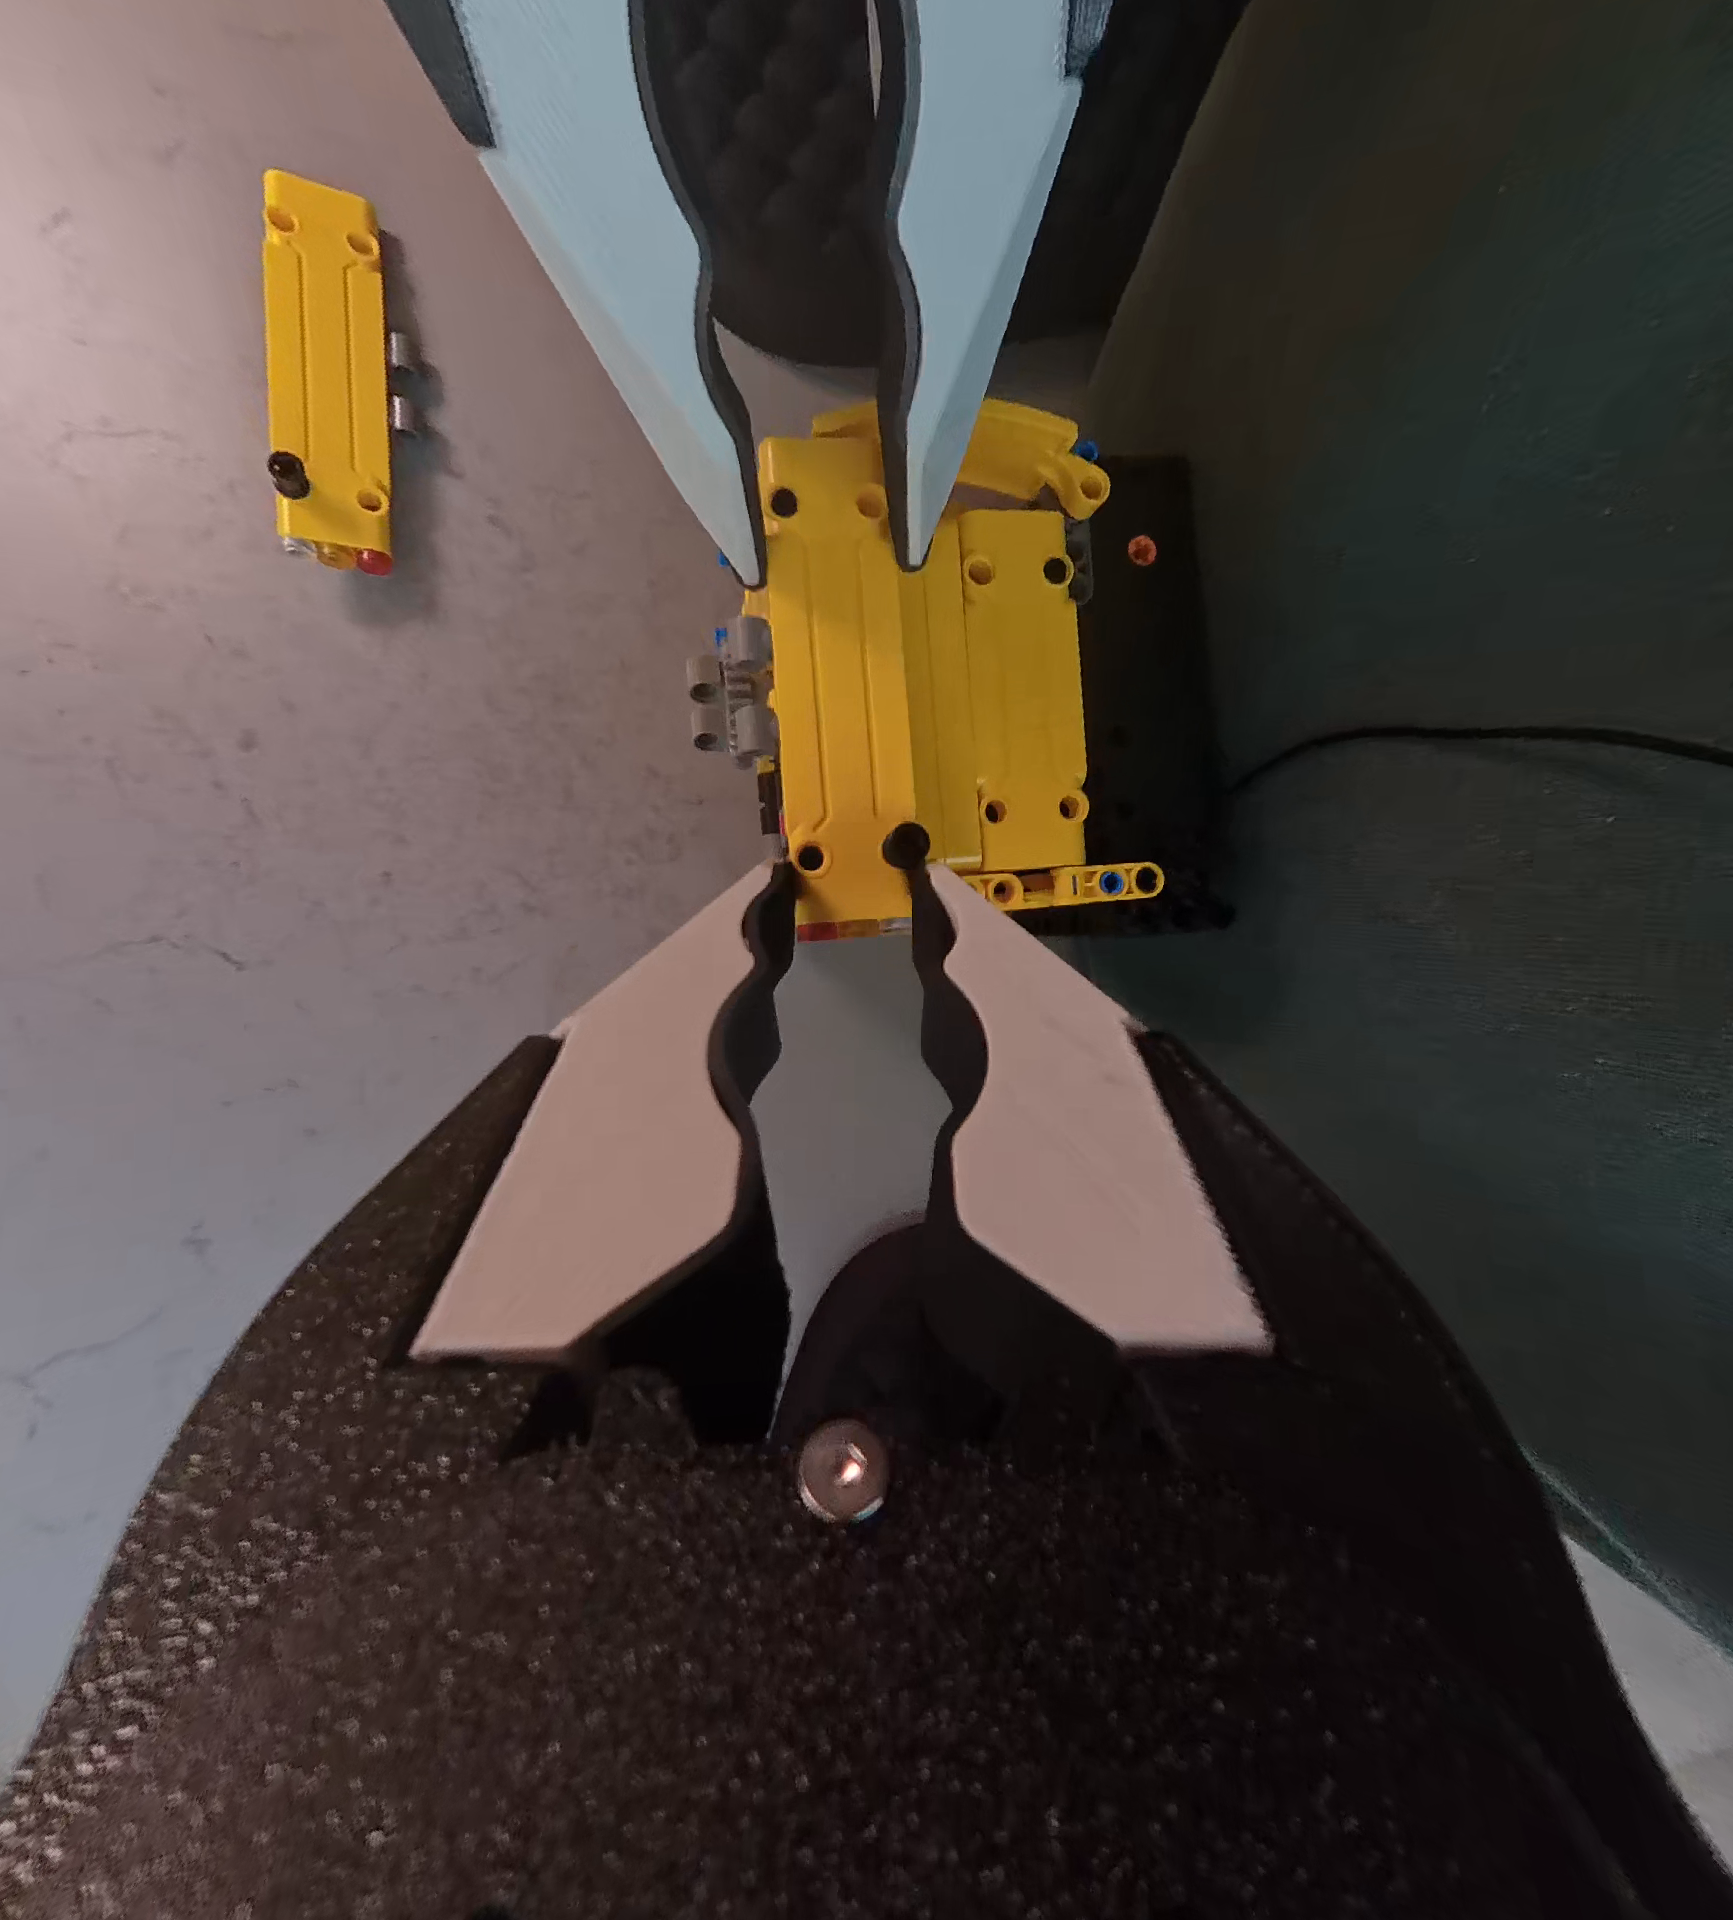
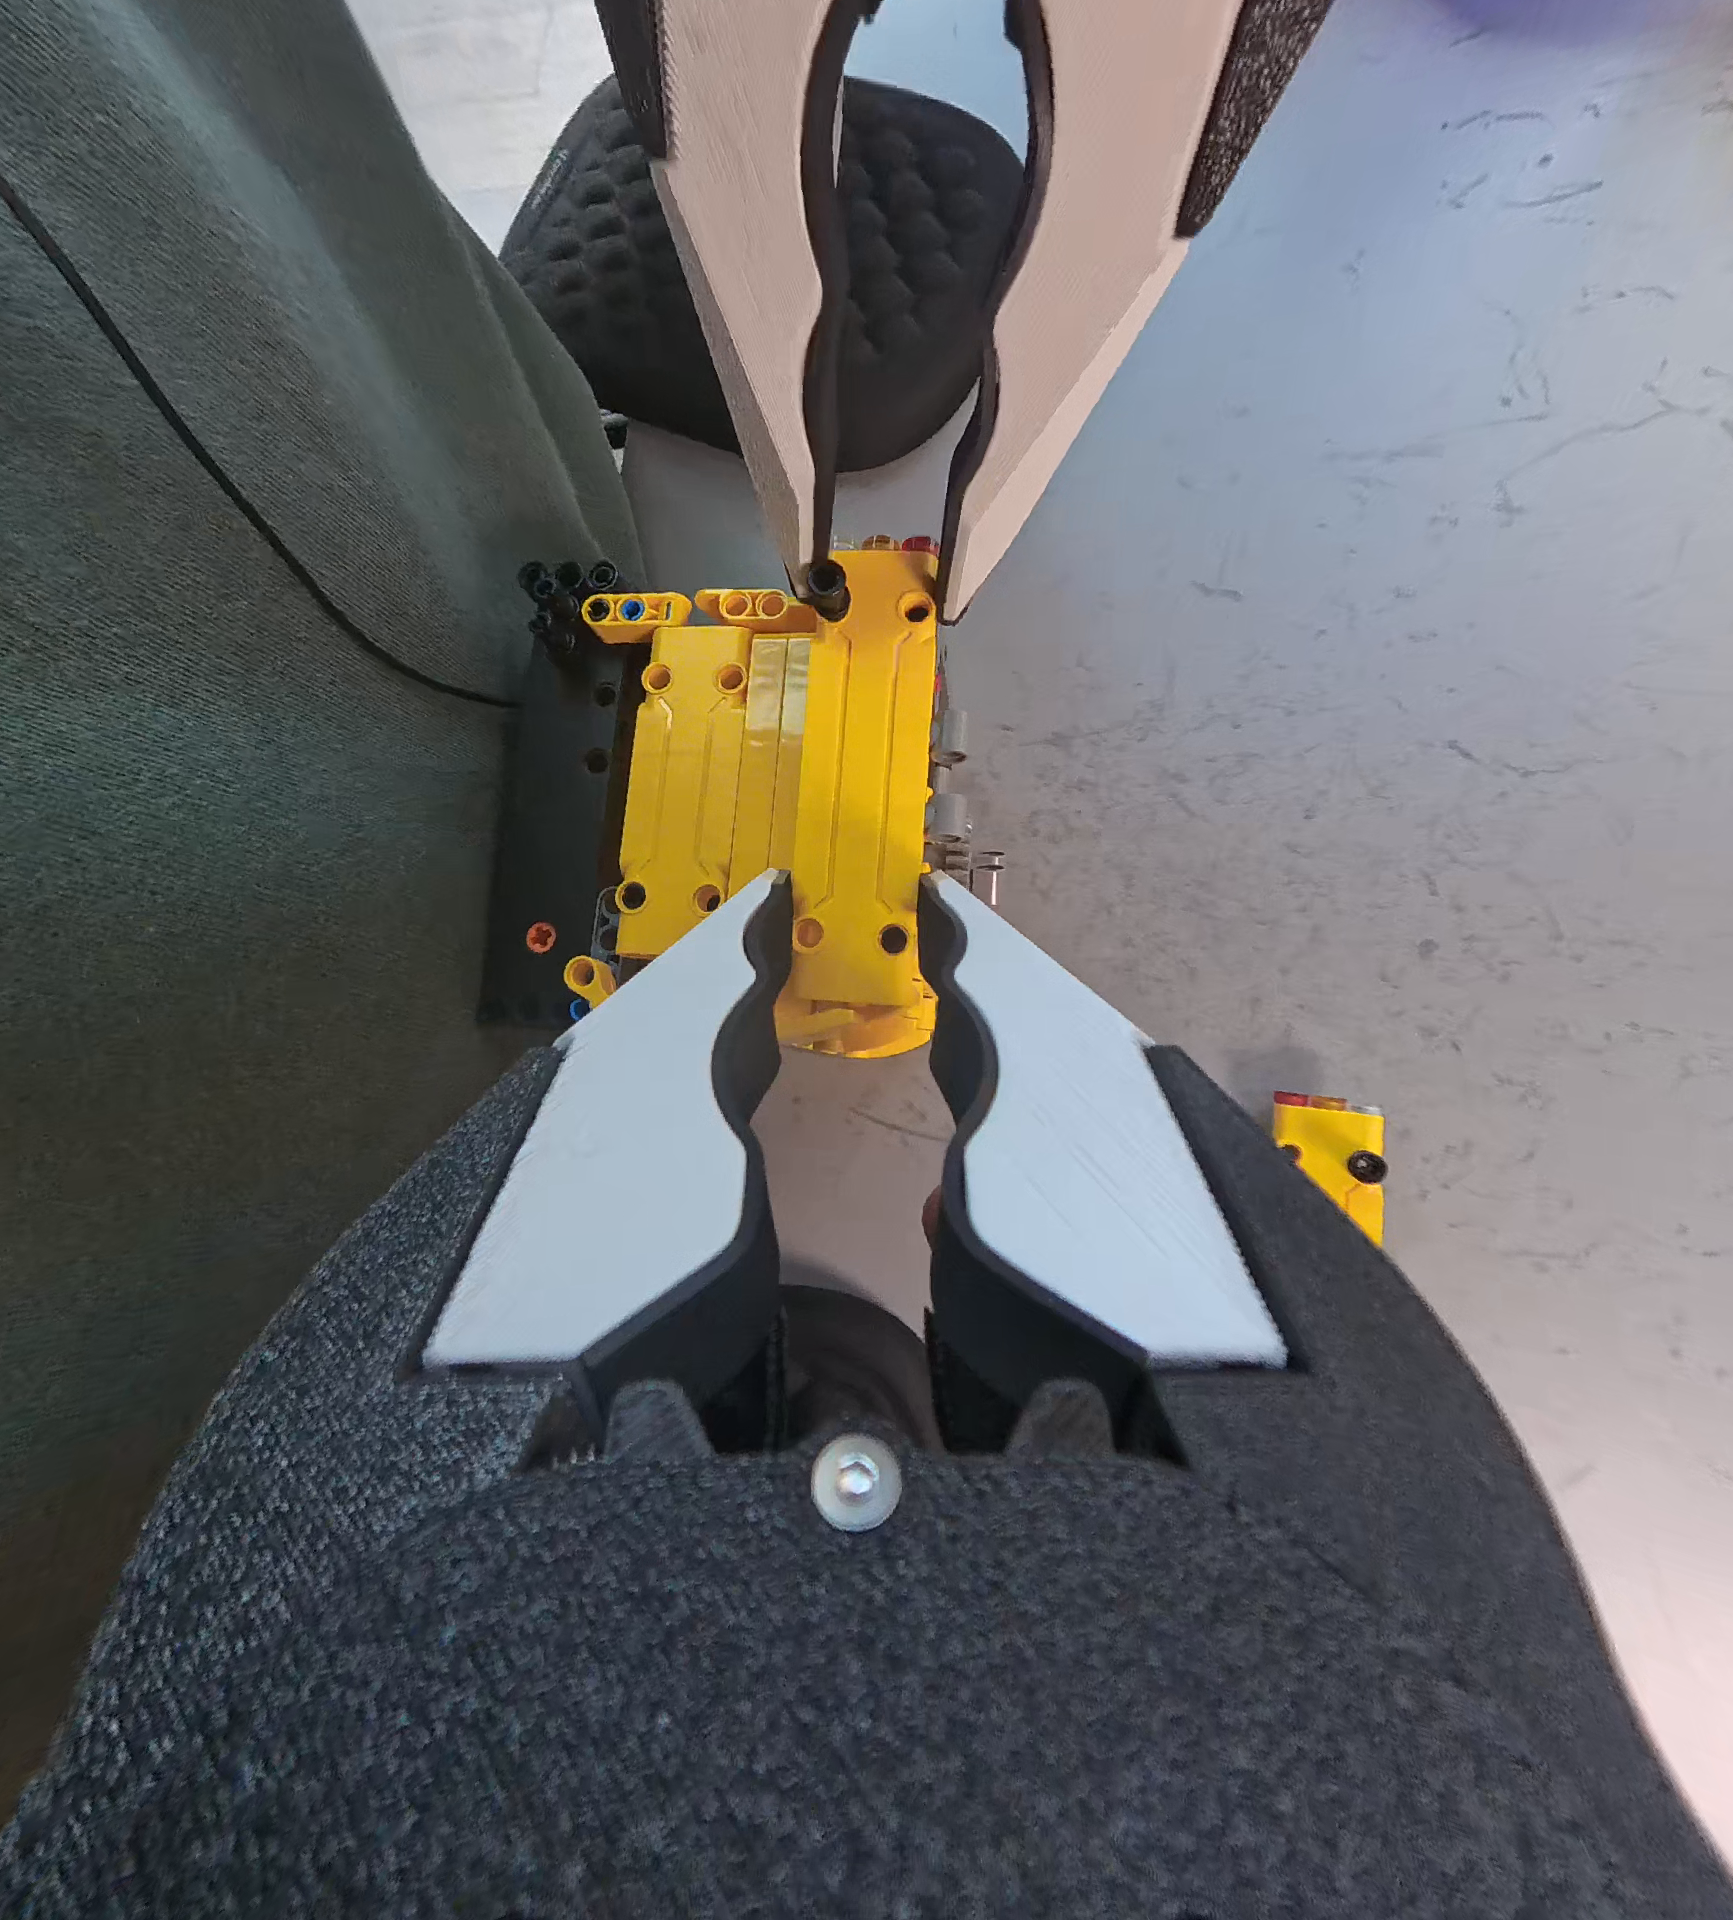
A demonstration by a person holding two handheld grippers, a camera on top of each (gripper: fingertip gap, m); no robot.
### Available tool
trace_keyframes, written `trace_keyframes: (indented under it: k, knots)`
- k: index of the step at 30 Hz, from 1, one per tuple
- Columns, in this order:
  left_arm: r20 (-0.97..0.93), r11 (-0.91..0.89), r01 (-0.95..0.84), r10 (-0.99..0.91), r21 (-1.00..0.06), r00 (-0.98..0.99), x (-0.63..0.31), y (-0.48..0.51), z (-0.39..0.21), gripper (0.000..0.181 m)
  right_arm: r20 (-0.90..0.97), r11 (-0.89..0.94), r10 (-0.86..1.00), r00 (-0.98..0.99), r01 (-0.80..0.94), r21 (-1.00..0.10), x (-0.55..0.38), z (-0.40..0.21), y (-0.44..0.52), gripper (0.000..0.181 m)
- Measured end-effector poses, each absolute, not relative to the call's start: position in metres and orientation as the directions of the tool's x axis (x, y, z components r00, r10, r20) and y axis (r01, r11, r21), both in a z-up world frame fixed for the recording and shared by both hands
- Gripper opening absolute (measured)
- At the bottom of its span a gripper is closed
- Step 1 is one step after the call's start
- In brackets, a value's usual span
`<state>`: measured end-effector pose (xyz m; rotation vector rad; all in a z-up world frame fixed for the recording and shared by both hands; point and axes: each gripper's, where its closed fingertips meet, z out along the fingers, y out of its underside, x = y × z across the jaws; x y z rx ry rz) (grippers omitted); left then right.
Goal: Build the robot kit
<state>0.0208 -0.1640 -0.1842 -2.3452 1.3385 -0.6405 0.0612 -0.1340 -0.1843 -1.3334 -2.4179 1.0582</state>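
Both grippers meet head-on over the yellow brick model [image 1: 924, 686], which lies on the grey table [image 1: 166, 831] hard against a dark green cloth [image 1: 1464, 935], with a black plate [image 1: 1153, 686] under its right side. The left gripper [image 1: 849, 871] reaches in from the near end, fingers parted around the long yellow panel [image 1: 846, 686], tips at its corners beside a black pin [image 1: 907, 842], seemingly steadying it. The right gripper [image 2: 854, 881] comes from the far end, fingers likewise spread across that panel, whether it squeezes I cannot tell. A spare yellow panel [image 1: 327, 364] lies well apart on the left. A black cushion [image 2: 903, 260] sits beyond.
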Motion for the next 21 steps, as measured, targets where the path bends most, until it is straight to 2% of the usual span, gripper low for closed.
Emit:
trace_keyframes:
  k: [6,13,16,21]
  knots:
    - [0.286,-0.523,-0.691,-0.852,-0.499,0.439,0.022,-0.1648,-0.1895,0.022,-0.198,0.344,0.788,-0.583,0.683,-0.645,0.0621,-0.1861,-0.1355,0.023]
    - [0.331,-0.552,-0.648,-0.834,-0.525,0.442,0.0247,-0.1659,-0.1901,0.023,-0.292,0.241,0.772,-0.564,0.686,-0.687,0.0634,-0.1869,-0.1367,0.023]
    - [0.328,-0.55,-0.636,-0.835,-0.541,0.443,0.0244,-0.1654,-0.189,0.022,-0.263,0.237,0.785,-0.561,0.664,-0.709,0.0633,-0.1855,-0.136,0.024]
    - [0.284,-0.527,-0.639,-0.847,-0.56,0.45,0.0238,-0.1634,-0.1878,0.022,-0.133,0.359,0.794,-0.593,0.635,-0.684,0.0708,-0.1823,-0.1312,0.029]
